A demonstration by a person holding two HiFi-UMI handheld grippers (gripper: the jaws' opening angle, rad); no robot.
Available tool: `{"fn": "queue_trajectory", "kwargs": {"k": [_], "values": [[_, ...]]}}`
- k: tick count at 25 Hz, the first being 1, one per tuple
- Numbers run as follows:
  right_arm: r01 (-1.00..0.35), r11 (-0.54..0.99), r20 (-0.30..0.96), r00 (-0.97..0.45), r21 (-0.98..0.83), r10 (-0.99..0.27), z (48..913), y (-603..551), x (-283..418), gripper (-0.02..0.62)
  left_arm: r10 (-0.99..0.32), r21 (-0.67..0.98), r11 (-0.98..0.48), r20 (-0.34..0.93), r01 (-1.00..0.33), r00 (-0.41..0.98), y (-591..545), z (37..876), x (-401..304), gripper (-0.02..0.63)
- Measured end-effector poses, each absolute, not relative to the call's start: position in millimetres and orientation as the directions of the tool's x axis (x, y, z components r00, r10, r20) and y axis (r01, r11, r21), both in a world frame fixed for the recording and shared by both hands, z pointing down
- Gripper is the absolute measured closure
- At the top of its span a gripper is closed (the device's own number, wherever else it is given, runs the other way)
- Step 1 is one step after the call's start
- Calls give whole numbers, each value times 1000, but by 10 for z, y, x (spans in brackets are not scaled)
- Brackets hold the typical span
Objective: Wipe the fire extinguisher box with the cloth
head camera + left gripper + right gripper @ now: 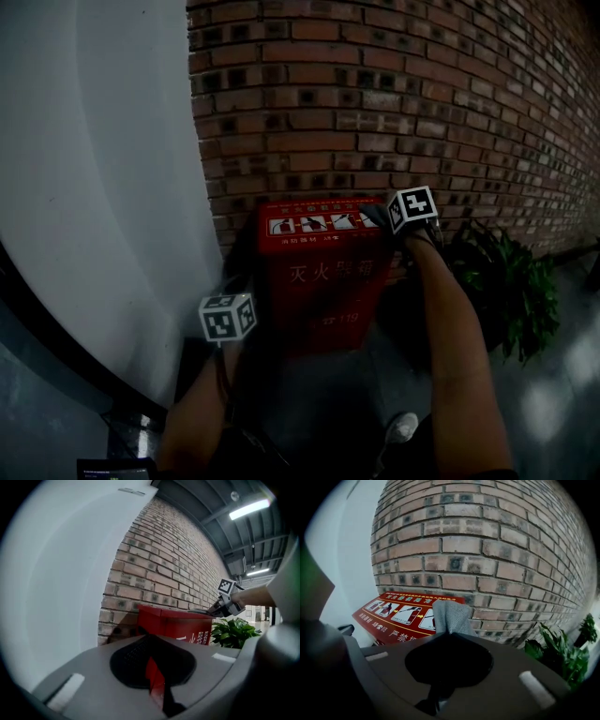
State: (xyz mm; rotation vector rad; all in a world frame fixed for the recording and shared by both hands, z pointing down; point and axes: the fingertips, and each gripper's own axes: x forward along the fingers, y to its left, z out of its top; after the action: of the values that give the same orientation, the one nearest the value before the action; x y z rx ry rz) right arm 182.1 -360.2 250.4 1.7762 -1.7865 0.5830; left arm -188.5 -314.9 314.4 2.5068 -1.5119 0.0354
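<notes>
Because the grey cloth is pinched by one end only, a stroke could fold it under so the jaw tips scrape the lid, or snag it on the brick wall behind. The cloth rests at the right rear corner of the lid of the red fire extinguisher box, projecting ahead of the right gripper, whose jaws are clamped on it. The left gripper, near the box's left front, has its jaws together, empty

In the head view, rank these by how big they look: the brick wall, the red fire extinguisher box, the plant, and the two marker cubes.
1. brick wall
2. fire extinguisher box
3. plant, slightly smaller than the box
4. left marker cube and right marker cube: they look alike, so unranked
</notes>
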Motion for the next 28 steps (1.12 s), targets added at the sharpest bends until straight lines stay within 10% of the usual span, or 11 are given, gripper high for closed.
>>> {"fn": "queue_trajectory", "kwargs": {"k": [28], "values": [[-977, 209, -157, -213, 43, -964, 2399, -2306, 792, 569, -893, 251, -415, 70, -874, 444, -3136, 3162, -1869, 607]]}}
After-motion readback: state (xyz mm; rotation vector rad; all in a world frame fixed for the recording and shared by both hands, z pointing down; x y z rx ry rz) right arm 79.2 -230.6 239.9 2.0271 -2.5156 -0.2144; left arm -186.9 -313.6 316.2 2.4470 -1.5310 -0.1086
